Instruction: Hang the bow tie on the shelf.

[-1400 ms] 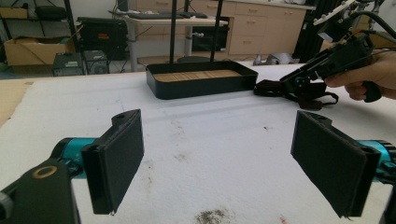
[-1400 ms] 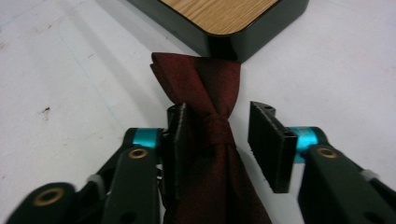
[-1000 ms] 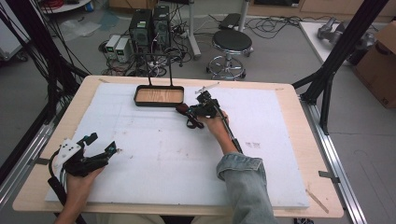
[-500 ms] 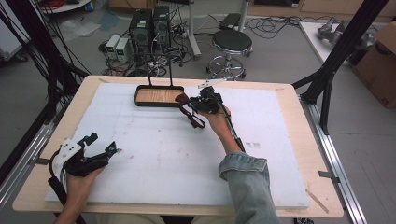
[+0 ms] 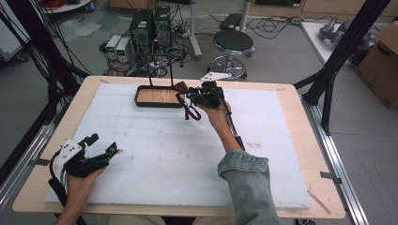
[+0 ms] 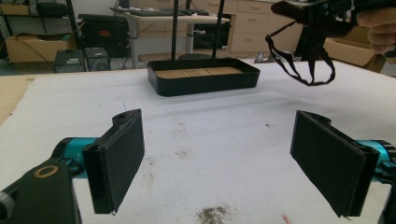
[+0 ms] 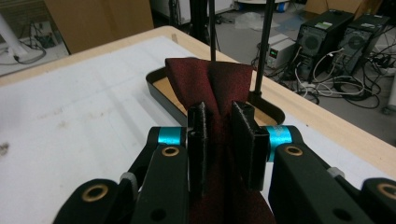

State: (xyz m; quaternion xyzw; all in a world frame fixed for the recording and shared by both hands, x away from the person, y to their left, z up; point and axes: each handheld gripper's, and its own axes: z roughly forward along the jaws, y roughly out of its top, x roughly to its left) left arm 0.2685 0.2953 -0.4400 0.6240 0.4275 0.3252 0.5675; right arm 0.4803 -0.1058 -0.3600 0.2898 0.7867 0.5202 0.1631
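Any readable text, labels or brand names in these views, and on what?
None can be read.
Small dark print on the white table cover: too small to read.
Label on the black computer tower: blurred.
Red mark on the black case: blurred.

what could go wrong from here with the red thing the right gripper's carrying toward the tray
The right gripper pinches only a narrow fold of the dark red cloth piece, so it might slip out. Its black strap dangles in loops and could snag on the tray's upright posts. The left gripper sits open and far off, too distant to help.
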